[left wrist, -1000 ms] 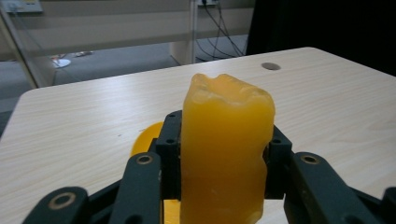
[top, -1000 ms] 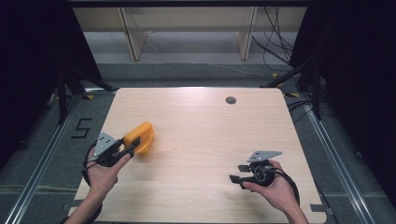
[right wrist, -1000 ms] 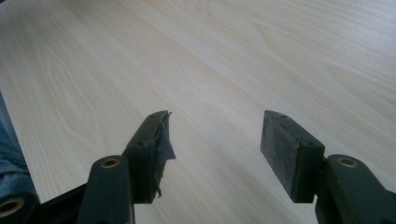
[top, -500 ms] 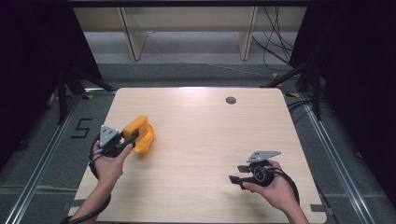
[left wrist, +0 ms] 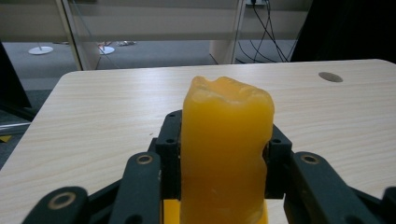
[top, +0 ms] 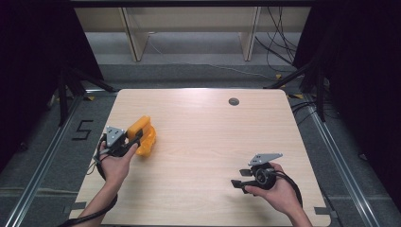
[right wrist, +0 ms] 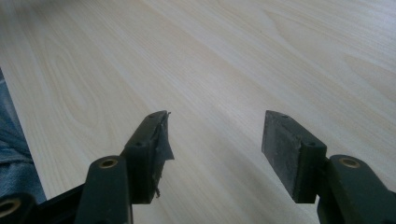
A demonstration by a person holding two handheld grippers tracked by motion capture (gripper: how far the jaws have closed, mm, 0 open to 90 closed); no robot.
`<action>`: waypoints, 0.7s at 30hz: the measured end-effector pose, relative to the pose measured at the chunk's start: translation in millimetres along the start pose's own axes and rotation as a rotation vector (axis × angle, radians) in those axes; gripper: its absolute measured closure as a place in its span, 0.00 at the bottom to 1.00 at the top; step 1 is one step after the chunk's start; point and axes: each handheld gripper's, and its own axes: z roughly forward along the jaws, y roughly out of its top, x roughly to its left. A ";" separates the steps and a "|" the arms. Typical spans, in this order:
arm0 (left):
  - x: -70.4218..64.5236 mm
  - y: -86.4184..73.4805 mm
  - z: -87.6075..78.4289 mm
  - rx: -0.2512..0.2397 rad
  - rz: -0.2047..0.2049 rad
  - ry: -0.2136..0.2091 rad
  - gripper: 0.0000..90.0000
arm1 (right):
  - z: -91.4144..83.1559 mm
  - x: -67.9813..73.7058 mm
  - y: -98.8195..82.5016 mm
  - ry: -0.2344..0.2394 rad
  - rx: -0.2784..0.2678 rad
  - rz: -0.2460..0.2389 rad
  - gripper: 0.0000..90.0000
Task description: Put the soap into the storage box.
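1. Light wood table [top: 203, 142] under a dim studio setup, with shelf legs and loose cables on the floor behind it and a little round grommet [top: 233, 101] near the far edge. Nothing else sits on the top apart from what you're handling.

2. Your left gripper [top: 134, 140] is clamped on the orange block [top: 144, 135], over the left side of the table near that edge. In the left gripper view the orange block [left wrist: 225, 149] stands upright between the jaws, and both pads press flat on its sides. Looks like a solid squeeze around the middle, which is probably why it isn't tipping.

3. From above I can't tell if the block is resting on the wood or lifted just off it. A yellow-orange bit shows under it in the left gripper view, so I'd guess it's low either way.

4. Your right gripper [top: 239, 179] is parked near the front right corner, well apart from the block. The right gripper [right wrist: 215, 140] has its jaws spread wide with only bare wood grain between them, so it's holding nothing. Seems like you're keeping it out of the way while the left does the work.

5. My read: this is a one-handed carry or reposition, with plenty of free table for setting it down.
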 end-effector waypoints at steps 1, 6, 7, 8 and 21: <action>0.1 -0.4 0.7 -0.001 0.002 0.005 0.67 | 0.6 0.3 0.2 -0.003 -0.005 -0.002 0.47; 0.0 -1.8 4.2 -0.002 -0.002 0.019 0.67 | -0.2 0.8 1.6 0.006 -0.008 -0.008 0.47; 0.0 -2.1 5.1 -0.004 -0.001 0.018 0.67 | -0.2 0.8 1.6 0.006 -0.008 -0.008 0.47; 0.0 -2.3 5.6 -0.002 0.001 0.020 0.67 | -0.2 0.8 1.4 0.005 -0.007 -0.009 0.47; -2.6 -9.7 12.1 0.002 0.040 0.031 0.67 | 0.2 2.6 1.3 0.006 -0.006 -0.013 0.47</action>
